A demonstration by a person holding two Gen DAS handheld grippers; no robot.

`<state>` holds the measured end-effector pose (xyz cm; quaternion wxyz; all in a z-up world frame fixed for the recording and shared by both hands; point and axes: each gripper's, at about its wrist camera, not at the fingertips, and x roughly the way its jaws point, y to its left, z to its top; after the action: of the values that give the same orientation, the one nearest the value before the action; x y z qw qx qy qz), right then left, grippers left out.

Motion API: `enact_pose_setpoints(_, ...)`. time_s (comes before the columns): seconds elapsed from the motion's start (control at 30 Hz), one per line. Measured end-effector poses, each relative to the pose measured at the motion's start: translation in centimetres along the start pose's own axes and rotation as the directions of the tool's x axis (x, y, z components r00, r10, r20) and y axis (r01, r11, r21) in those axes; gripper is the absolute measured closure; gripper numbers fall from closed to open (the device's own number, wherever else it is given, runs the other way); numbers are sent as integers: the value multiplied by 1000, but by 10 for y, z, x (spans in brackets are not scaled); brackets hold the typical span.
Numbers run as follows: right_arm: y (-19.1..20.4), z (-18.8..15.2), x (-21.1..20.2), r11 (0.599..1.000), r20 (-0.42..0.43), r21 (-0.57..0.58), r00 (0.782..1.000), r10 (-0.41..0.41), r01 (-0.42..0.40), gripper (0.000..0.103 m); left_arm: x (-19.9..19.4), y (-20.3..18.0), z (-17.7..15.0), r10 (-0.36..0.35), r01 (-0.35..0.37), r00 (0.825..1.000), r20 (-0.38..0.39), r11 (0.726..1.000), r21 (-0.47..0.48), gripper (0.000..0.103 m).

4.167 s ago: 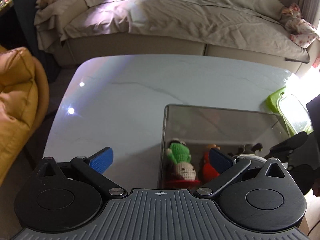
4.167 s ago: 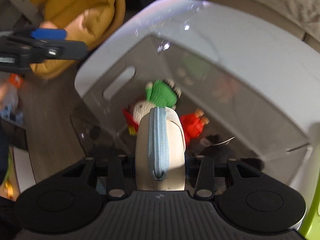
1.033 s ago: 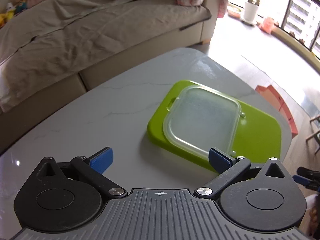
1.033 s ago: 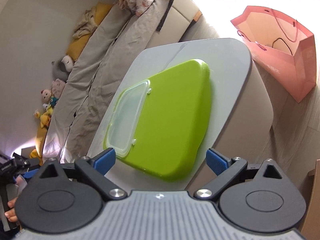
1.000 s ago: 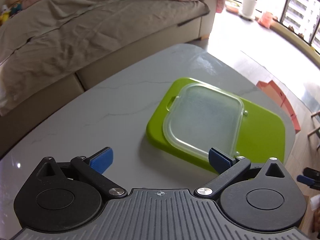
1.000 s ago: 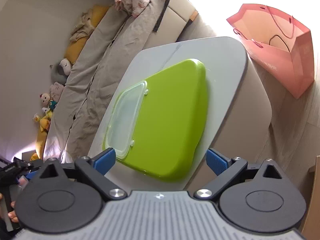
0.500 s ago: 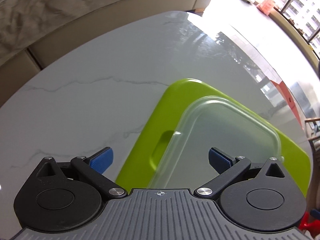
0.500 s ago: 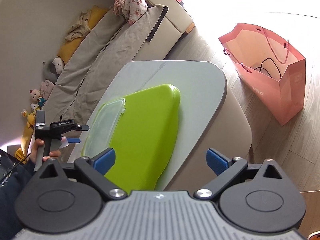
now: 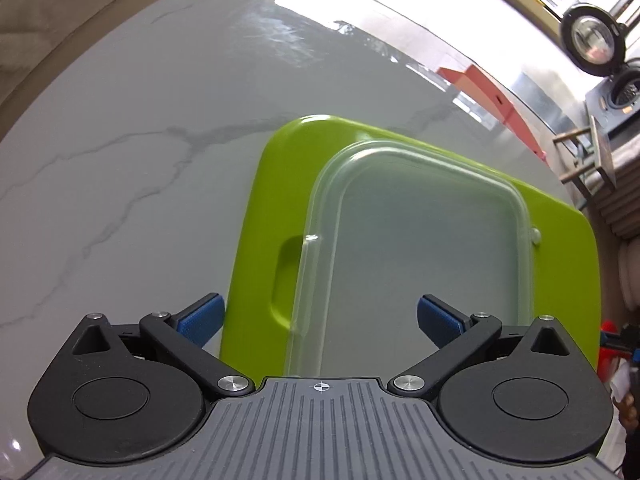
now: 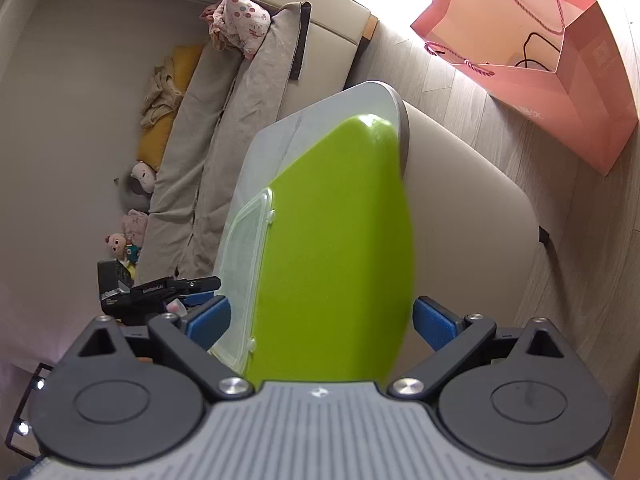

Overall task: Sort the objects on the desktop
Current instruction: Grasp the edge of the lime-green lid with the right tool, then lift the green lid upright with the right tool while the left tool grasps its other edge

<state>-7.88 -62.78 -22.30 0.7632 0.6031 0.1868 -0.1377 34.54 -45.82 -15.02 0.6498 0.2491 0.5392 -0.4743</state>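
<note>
Lime-green plastic board (image 9: 560,248) is lying on the grey marble table (image 9: 160,120), directly ahead of both spread, empty grippers, left gripper (image 9: 318,318) and right gripper (image 10: 322,320). A clear rectangular plastic lid (image 9: 420,240) is resting on it. Both items are seemingly awaiting sorting.

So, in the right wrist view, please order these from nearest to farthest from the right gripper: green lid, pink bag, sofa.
1. green lid, directly between the open right gripper's fingers.
2. sofa, beyond the table, left.
3. pink bag, on the floor, far upper right.
</note>
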Motion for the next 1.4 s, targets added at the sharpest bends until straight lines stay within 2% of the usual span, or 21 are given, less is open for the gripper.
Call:
enact_pose_setpoints(0.07, -13, 4, 5, 999, -9, 36, 999, 34, -34, 2, 0, -5, -5, -18, 18, 1000, 1, 1000, -11, 0)
enact_pose_setpoints(0.17, -36, 5, 16, 982, -45, 131, 989, 141, -135, 5, -3, 0, -10, -46, 47, 999, 14, 995, -92, 0)
enact_pose_setpoints(0.2, -38, 4, 17, 983, -47, 136, 990, 133, -126, 11, -5, 4, -11, -46, 47, 999, 18, 991, -127, 0)
enact_pose_setpoints(0.23, -40, 3, 17, 984, -49, 137, 991, 121, -113, 26, -7, 10, -10, -38, 40, 999, 19, 986, -160, 0)
enact_pose_setpoints(0.27, -42, 3, 16, 985, -51, 139, 993, 108, -100, 35, -10, 16, -10, -28, 31, 999, 18, 980, -194, 0)
enact_pose_setpoints(0.33, -41, 1, 11, 982, -53, 152, 991, 120, -111, 66, -20, 24, -16, -16, 21, 1000, 22, 964, -263, 0)
enact_pose_setpoints(0.43, -31, 5, 1, 955, -63, 221, 975, 215, -197, 84, -44, 32, -34, -5, 19, 999, 40, 933, -360, 0)
enact_pose_setpoints(0.53, -13, 16, -4, 939, -79, 249, 961, 266, -239, 94, -65, 31, -58, 8, 16, 998, 56, 914, -406, 0)
enact_pose_setpoints(0.63, 7, 30, -4, 921, -111, 266, 940, 322, -284, 98, -76, 34, -77, -41, 85, 993, 108, 892, -444, 0)
enact_pose_setpoints(0.7, 19, 39, -3, 934, -130, 232, 943, 307, -272, 98, -73, 39, -81, -114, 164, 984, 134, 870, -465, 0)
enact_pose_setpoints(0.8, 24, 48, 0, 933, -141, 246, 943, 302, -262, 98, -59, 46, -81, -172, 197, 980, 96, 826, -529, 0)
enact_pose_setpoints(0.83, 22, 49, 1, 927, -139, 269, 942, 306, -261, 98, -53, 48, -84, -192, 206, 978, 87, 794, -572, 0)
enact_pose_setpoints(0.87, 20, 51, 1, 920, -136, 293, 941, 310, -261, 98, -50, 51, -89, -216, 227, 972, 94, 748, -624, 0)
enact_pose_setpoints(0.97, 15, 55, 3, 905, -131, 342, 941, 313, -253, 97, -55, 52, -120, -243, 289, 954, 177, 576, -764, 0)
enact_pose_setpoints(1.0, 15, 56, 2, 908, -131, 337, 943, 306, -248, 97, -56, 50, -130, -256, 319, 944, 210, 534, -783, 0)
enact_pose_setpoints(1.03, 17, 56, 2, 912, -133, 329, 944, 303, -247, 97, -55, 46, -137, -269, 349, 933, 240, 508, -787, 0)
enact_pose_setpoints(1.1, 18, 55, 4, 910, -141, 328, 939, 315, -256, 96, -46, 33, -141, -276, 380, 921, 274, 484, -788, 0)
enact_pose_setpoints(1.13, 18, 53, 6, 906, -145, 331, 935, 323, -262, 96, -39, 27, -137, -269, 382, 921, 282, 483, -788, 0)
enact_pose_setpoints(1.33, 10, 39, 11, 901, -154, 354, 934, 323, -253, 96, -11, 7, -100, -138, 308, 951, 278, 543, -782, 0)
enact_pose_setpoints(1.37, 11, 38, 10, 903, -155, 345, 934, 323, -255, 96, -8, 6, -95, -128, 295, 954, 269, 540, -789, 0)
enact_pose_setpoints(1.4, 10, 36, 10, 903, -156, 343, 932, 327, -260, 96, -7, 7, -92, -120, 290, 956, 267, 521, -803, 0)
